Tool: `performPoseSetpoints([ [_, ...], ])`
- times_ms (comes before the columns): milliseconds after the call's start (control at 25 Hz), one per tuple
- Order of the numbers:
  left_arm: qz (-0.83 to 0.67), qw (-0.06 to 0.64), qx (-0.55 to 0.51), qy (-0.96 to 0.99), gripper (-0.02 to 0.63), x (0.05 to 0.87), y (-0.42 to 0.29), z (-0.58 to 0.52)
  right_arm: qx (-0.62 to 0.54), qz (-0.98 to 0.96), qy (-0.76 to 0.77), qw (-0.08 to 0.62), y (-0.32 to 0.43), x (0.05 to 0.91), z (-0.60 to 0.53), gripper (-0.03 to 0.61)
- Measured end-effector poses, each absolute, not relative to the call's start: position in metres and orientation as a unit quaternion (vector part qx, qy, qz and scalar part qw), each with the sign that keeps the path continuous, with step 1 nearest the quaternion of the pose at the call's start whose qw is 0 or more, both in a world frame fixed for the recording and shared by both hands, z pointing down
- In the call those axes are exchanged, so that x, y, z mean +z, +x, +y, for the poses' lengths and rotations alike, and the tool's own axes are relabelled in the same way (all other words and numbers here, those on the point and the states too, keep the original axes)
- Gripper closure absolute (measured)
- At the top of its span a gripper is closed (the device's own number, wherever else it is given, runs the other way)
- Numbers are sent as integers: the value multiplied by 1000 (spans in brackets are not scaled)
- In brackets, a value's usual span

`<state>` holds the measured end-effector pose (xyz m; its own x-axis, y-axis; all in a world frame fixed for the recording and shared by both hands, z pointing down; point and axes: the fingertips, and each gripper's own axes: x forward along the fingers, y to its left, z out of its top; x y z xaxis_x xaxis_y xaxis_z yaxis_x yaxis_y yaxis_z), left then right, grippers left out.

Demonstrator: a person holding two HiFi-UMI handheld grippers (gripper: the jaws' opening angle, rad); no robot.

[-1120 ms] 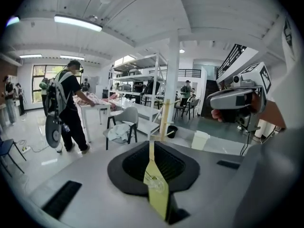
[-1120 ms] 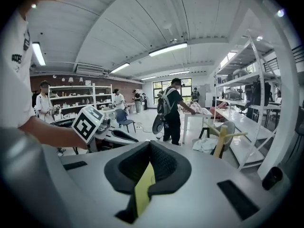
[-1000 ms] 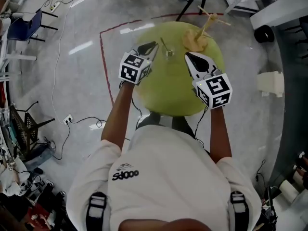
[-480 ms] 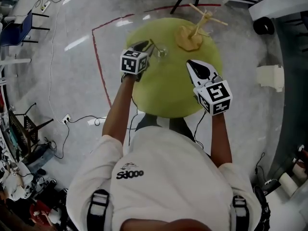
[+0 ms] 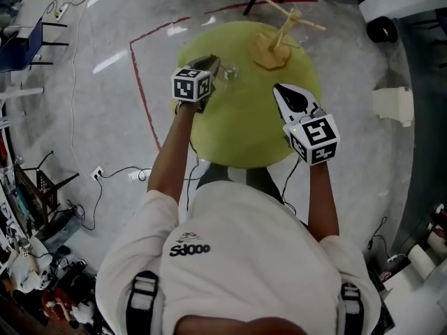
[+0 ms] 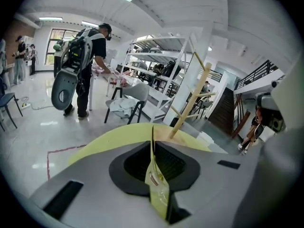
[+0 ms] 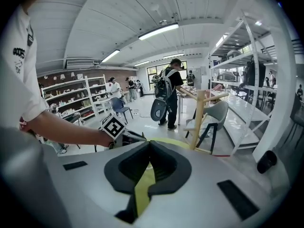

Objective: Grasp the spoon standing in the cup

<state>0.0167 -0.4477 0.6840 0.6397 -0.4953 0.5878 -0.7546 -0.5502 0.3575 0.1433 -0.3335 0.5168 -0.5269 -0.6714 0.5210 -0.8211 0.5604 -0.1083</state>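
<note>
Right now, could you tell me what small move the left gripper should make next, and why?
Probably lift the left gripper straight up a little. Its jaws seem closed on the spoon handle, whose lower end sits in the cup; a vertical pull should avoid tipping it.

We've got a yellow-green surface (image 5: 244,135), a tan wooden rack (image 5: 276,47) at one o'clock, a silvery spoon (image 6: 152,144), and black-and-white square markers on the left hand-held gripper (image 5: 213,64) and the right hand-held gripper (image 5: 285,93); a red line (image 5: 140,82) crosses the grey floor (image 5: 84,124).
</note>
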Motion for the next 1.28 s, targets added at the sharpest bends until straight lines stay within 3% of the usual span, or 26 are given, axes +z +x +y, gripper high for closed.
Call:
performPoseSetpoints([
  [520,-376,266,180,869,581,621,8,-435,154,-863,441,191,146,487,-322,557],
  [1280,-408,63,102,905,581,406,-18,-373,15,-873,466,144,151,364,-322,557],
])
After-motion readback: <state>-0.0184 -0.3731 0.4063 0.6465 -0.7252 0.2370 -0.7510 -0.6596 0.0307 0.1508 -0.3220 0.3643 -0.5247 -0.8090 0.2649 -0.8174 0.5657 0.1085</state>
